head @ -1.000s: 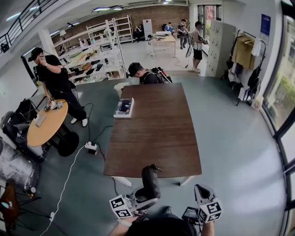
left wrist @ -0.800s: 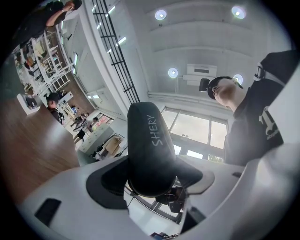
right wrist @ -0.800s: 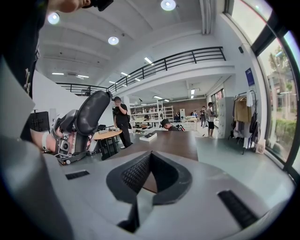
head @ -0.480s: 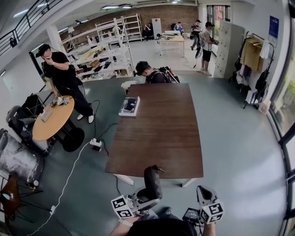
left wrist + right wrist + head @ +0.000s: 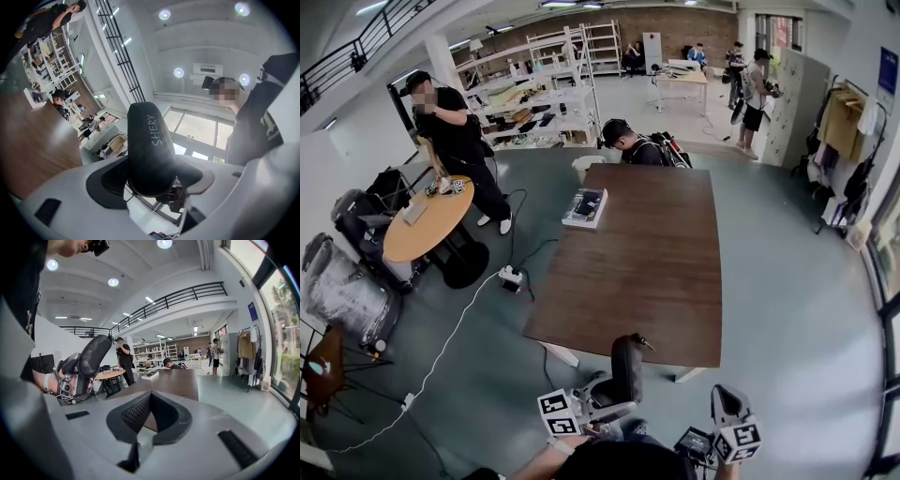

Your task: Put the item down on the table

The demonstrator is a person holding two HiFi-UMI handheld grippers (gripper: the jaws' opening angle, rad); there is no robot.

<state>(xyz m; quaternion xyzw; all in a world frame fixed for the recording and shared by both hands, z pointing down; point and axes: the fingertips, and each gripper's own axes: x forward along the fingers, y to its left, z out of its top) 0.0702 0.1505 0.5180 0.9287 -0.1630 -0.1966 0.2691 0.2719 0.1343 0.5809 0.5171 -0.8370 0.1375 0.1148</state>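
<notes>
Brown bench (image 5: 652,253) stretches just ahead; the left hand-held gripper (image 5: 607,403) clamps a black case (image 5: 627,370) upright by its near edge, apparently ready for set-down. Right hand-held gripper (image 5: 727,408) hangs closed, empty.

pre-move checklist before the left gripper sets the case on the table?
1. Left gripper shut on case: ok.
2. Case above table: cannot tell; in the head view it shows right at the near edge.
3. Near end of table bare: ok; the only thing on the table is a box, at the far left edge.
4. Right gripper shut, empty, apart from the case: ok.
5. Seated person clear of the near end: ok, at the far end.
</notes>
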